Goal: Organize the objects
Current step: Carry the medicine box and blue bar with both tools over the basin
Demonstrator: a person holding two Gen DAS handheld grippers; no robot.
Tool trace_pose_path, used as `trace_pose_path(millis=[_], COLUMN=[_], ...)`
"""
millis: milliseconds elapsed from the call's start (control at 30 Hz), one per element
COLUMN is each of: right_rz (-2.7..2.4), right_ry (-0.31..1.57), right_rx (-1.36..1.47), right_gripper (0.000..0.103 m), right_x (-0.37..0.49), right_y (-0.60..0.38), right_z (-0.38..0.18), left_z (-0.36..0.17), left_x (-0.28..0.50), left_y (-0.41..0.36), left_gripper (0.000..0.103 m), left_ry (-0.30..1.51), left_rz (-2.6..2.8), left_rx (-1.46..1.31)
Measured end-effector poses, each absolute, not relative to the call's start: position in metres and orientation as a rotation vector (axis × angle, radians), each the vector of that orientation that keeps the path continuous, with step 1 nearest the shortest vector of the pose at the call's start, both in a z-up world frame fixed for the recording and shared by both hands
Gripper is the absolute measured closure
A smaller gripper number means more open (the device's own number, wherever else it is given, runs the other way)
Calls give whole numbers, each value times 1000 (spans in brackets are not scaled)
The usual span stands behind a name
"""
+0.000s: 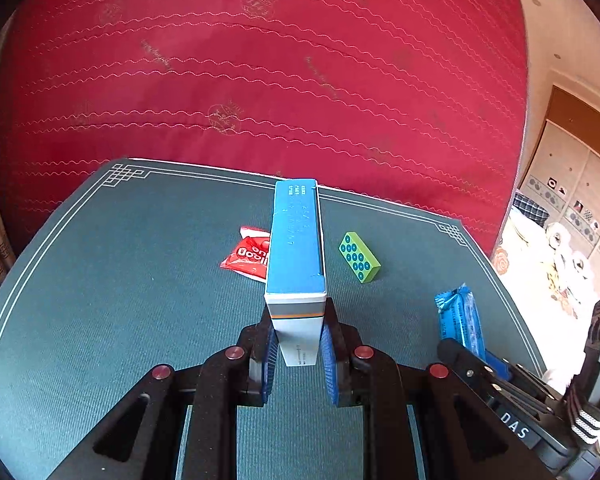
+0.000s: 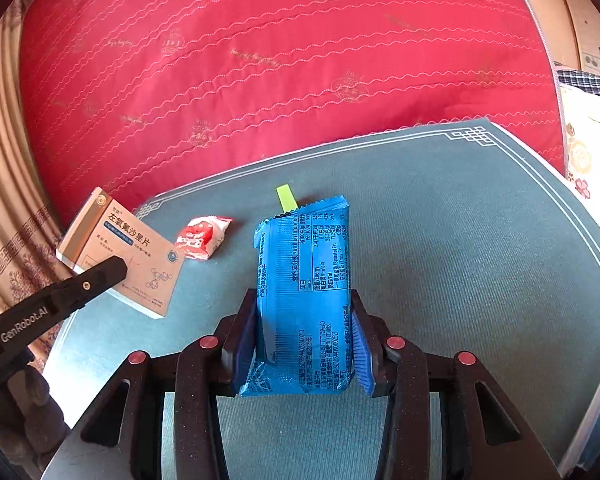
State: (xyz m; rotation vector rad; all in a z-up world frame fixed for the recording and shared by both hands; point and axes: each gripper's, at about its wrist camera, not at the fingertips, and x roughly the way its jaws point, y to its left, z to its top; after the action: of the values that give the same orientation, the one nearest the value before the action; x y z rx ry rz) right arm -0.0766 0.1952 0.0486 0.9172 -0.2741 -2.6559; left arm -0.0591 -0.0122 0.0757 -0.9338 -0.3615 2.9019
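My left gripper is shut on a blue and white medicine box, held on edge above the green mat. The box also shows in the right wrist view at the left. My right gripper is shut on a blue snack packet, which also shows in the left wrist view at the right. A red candy wrapper lies on the mat left of the box, also in the right wrist view. A green dotted block lies to the right; its tip peeks above the packet.
The green mat lies on a red quilted mattress. A curtain hangs at the left. A cabinet and bedding stand to the right, beyond the mat's edge.
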Motion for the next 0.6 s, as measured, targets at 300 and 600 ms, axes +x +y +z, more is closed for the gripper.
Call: trace_pose_path(millis=[300, 600], right_rz=[-2718, -2805], right_ry=[-292, -281], right_rx=[818, 786], right_gripper=[60, 60], right_x=[-37, 5], right_y=[219, 255], right_z=[79, 94], left_z=[82, 87], left_x=[-53, -42], left_y=[6, 31], left_gripper=[82, 82], left_ry=[-262, -183], left_rz=[2920, 2885], left_rx=[-887, -839])
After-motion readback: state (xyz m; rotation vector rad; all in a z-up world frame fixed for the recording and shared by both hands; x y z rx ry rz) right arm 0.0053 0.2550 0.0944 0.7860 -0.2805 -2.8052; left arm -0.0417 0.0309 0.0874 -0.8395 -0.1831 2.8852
